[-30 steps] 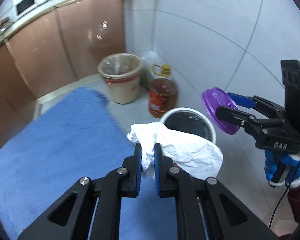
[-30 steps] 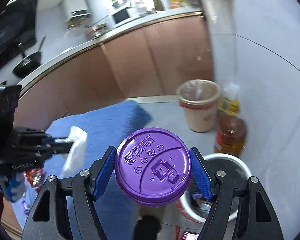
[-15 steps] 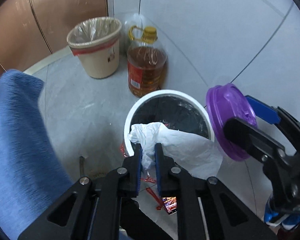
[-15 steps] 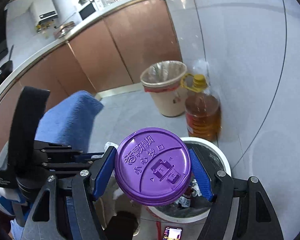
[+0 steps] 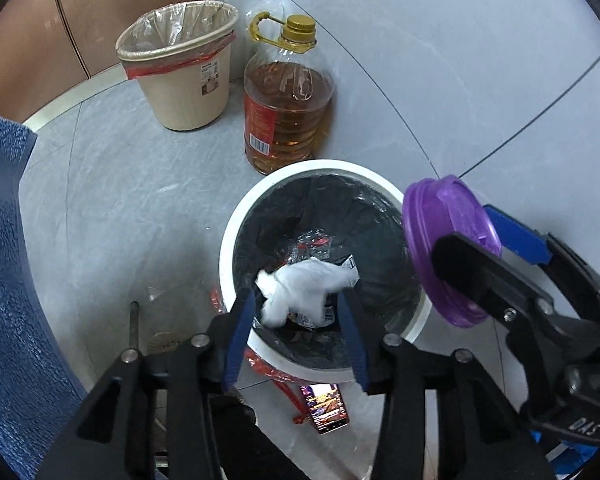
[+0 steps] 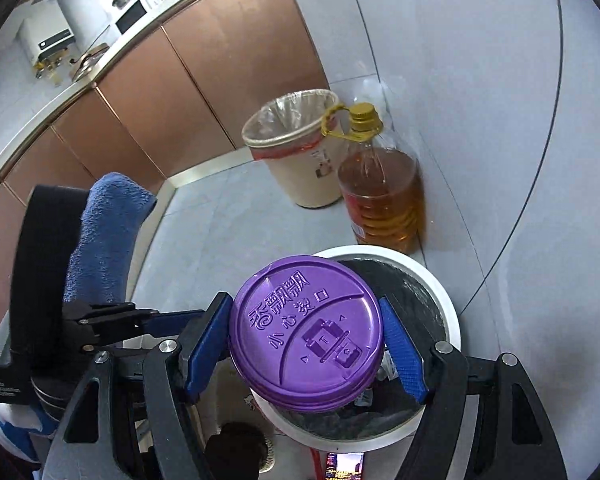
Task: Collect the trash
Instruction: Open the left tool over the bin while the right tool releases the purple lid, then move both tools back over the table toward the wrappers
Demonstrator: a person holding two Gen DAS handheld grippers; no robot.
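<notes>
My left gripper (image 5: 298, 334) is open above the white trash bin (image 5: 236, 236) with a black liner. A crumpled white tissue (image 5: 304, 292) lies loose inside the bin between the spread fingers, among other scraps. My right gripper (image 6: 306, 350) is shut on a purple plastic cup lid (image 6: 306, 332) and holds it over the bin's rim (image 6: 450, 312). In the left wrist view the lid (image 5: 440, 240) sits at the bin's right edge. The left gripper (image 6: 140, 320) shows at the left of the right wrist view.
A beige lined waste basket (image 5: 180, 68) and a large oil bottle (image 5: 288, 96) stand by the grey wall behind the bin. A blue cloth-covered surface (image 5: 4, 264) is at the left. A phone (image 5: 326, 404) and red scraps lie on the floor beside the bin. Brown cabinets (image 6: 204, 68) run behind.
My left gripper opened and let go of the tissue, which dropped into the bin. Both grippers moved closer over the bin. The right gripper still holds the lid.
</notes>
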